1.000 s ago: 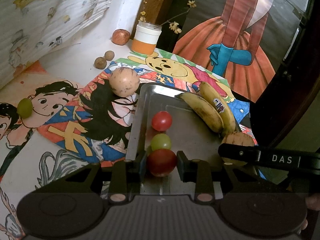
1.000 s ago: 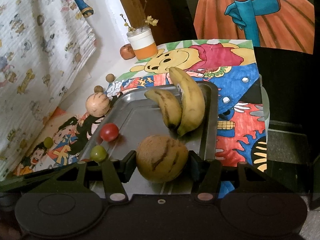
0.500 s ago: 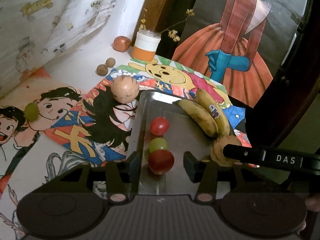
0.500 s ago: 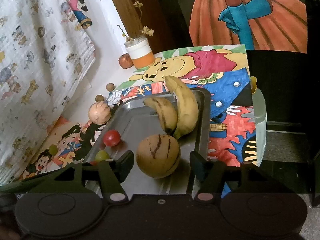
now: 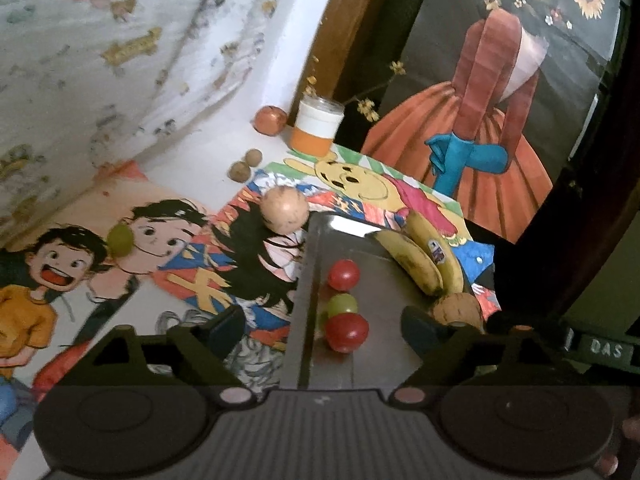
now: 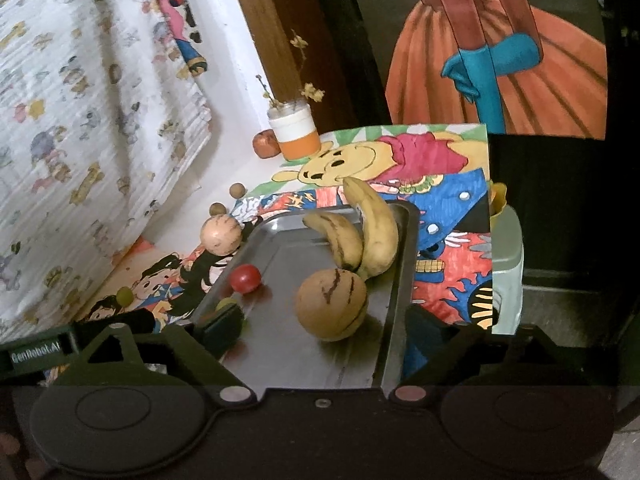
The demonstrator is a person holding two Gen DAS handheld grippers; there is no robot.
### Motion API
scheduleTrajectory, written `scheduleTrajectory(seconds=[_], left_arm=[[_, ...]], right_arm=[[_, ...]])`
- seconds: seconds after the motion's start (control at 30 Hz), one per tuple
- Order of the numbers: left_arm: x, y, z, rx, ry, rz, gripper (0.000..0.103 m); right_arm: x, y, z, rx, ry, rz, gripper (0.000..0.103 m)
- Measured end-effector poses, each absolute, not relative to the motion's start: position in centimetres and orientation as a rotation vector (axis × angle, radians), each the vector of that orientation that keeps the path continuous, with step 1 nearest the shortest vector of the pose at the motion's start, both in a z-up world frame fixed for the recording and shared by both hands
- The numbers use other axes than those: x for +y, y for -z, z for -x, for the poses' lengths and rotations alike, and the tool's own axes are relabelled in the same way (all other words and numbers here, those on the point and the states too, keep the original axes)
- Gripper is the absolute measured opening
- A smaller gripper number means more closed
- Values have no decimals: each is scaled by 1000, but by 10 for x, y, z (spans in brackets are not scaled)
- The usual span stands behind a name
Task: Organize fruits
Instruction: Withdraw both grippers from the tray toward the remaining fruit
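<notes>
A metal tray (image 5: 384,364) (image 6: 288,344) holds two bananas (image 5: 424,256) (image 6: 360,228), two red tomatoes (image 5: 346,333) (image 5: 343,274), a green fruit (image 5: 342,304) and a striped tan melon (image 6: 331,299) (image 5: 456,308). My left gripper (image 5: 326,330) is open, its jaws wide on either side of the near tomato, not touching it. My right gripper (image 6: 324,330) is open just behind the melon, which rests on the tray. A second tan melon (image 5: 285,209) (image 6: 221,234) and a green fruit (image 5: 120,238) (image 6: 125,295) lie off the tray.
Two walnuts (image 5: 244,164), a reddish apple (image 5: 271,119) and an orange-and-white jar (image 5: 317,128) stand at the back by the wall. Cartoon drawings (image 5: 168,240) cover the table. A pale container (image 6: 508,256) sits at the right edge.
Both grippers opened and drew back. The left one let go of the red tomato, the right one let go of the striped melon; both fruits now rest on the tray.
</notes>
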State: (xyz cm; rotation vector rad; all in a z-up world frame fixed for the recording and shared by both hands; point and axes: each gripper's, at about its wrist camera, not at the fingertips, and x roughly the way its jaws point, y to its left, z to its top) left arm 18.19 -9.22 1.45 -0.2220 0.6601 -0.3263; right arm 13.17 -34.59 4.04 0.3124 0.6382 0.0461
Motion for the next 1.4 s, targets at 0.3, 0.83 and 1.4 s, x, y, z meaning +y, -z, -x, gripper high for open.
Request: scheduleTrajectory(seconds=[0.3, 0.83, 1.4], left_arm=[[-70, -23, -163, 644, 303, 202, 103], [-28, -18, -120, 690, 307, 117, 103], [9, -6, -102, 791, 214, 71, 103]], right_arm=[[-324, -59, -99, 602, -35, -220, 102], [-283, -50, -48, 812, -6, -162, 102], [-239, -31, -47, 963, -106, -176, 102]])
